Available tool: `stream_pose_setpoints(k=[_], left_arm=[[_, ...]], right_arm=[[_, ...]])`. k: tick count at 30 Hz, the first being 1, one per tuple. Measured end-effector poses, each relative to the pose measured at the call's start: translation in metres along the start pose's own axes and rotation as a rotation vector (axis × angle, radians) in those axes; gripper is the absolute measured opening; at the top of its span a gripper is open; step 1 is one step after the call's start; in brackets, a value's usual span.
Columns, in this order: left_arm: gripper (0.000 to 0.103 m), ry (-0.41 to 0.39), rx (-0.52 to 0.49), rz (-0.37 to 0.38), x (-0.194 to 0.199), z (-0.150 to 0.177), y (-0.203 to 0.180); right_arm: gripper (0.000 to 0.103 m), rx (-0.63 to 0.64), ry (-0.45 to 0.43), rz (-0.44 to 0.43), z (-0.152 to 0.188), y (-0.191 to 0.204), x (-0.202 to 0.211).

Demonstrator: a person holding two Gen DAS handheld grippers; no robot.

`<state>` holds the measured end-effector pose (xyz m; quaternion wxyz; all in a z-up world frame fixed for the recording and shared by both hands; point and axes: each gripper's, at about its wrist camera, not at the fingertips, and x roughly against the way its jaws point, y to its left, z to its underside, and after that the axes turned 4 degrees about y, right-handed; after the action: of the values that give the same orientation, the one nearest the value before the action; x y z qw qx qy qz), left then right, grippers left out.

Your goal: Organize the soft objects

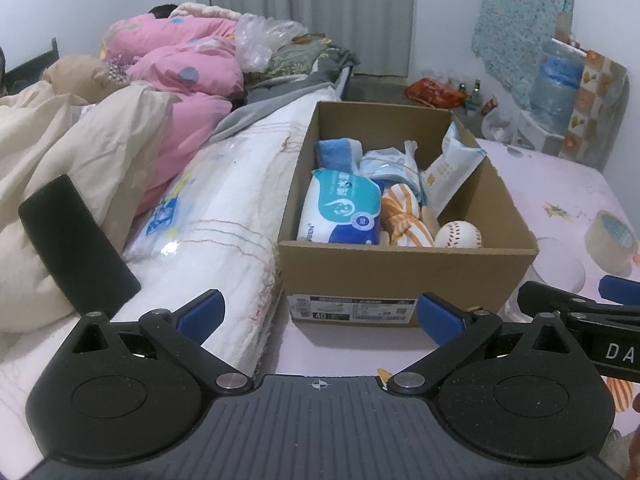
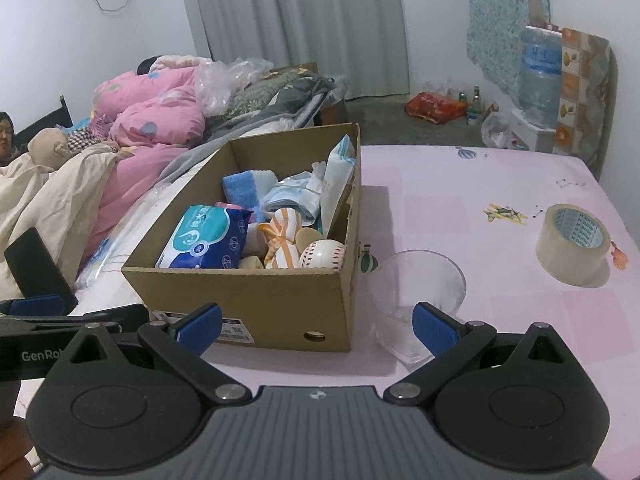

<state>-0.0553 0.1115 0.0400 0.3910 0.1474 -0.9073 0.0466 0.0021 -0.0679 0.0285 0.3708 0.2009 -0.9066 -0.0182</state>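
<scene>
A brown cardboard box (image 1: 404, 276) stands on the pink sheet and shows in the right wrist view too (image 2: 248, 300). Inside lie a teal wipes pack (image 1: 344, 212), a blue towel (image 1: 336, 154), an orange striped cloth (image 1: 406, 218), a white baseball (image 1: 458, 235), a white tissue pack (image 1: 452, 168) and a pale blue bundle (image 1: 390, 166). My left gripper (image 1: 320, 314) is open and empty, just in front of the box. My right gripper (image 2: 318, 322) is open and empty, near the box's front right corner.
A clear plastic cup (image 2: 418, 300) stands right of the box, close to my right finger. A roll of tape (image 2: 572, 244) lies further right. A white folded quilt (image 1: 224, 216) and piled bedding (image 1: 168, 64) lie left of the box. A black phone (image 1: 76, 244) leans there.
</scene>
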Motion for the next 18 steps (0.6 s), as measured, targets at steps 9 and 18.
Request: stream_pose_setpoints(k=[9, 18], left_arm=[[0.103, -0.010, 0.009, 0.004, 0.0011, 0.0011, 0.0036], [0.103, -0.007, 0.007, 0.002, 0.0003, 0.0008, 0.0039]], right_arm=[[0.089, 0.009, -0.009, 0.009, 0.0001, 0.0028, 0.0018], [0.089, 0.007, -0.006, 0.013, -0.0007, 0.0021, 0.0005]])
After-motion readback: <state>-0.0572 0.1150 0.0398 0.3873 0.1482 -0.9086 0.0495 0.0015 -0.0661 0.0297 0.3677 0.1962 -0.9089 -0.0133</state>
